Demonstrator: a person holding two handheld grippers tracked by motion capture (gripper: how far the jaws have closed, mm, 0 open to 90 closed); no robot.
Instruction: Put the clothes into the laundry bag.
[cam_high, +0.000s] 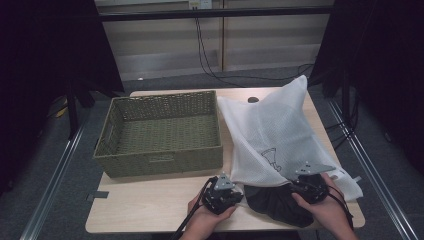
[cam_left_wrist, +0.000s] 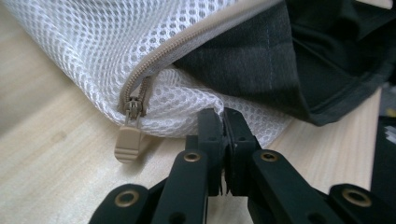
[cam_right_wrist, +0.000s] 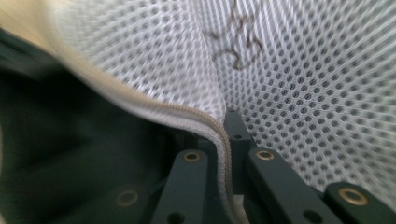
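Observation:
A white mesh laundry bag (cam_high: 272, 132) lies on the right half of the table, its zippered mouth toward me. A dark garment (cam_high: 277, 202) sticks out of that mouth. My left gripper (cam_high: 231, 192) is shut on the bag's lower mesh edge (cam_left_wrist: 196, 109), just right of the beige zipper pull (cam_left_wrist: 127, 142). My right gripper (cam_high: 300, 186) is shut on the bag's upper zipper edge (cam_right_wrist: 205, 123), with the mesh (cam_right_wrist: 299, 79) rising to its right and the dark garment (cam_right_wrist: 70, 154) to its left.
An empty green woven basket (cam_high: 160, 132) stands on the left half of the wooden table (cam_high: 150, 200). Metal rails run along both sides of the table. Cables hang down the back wall.

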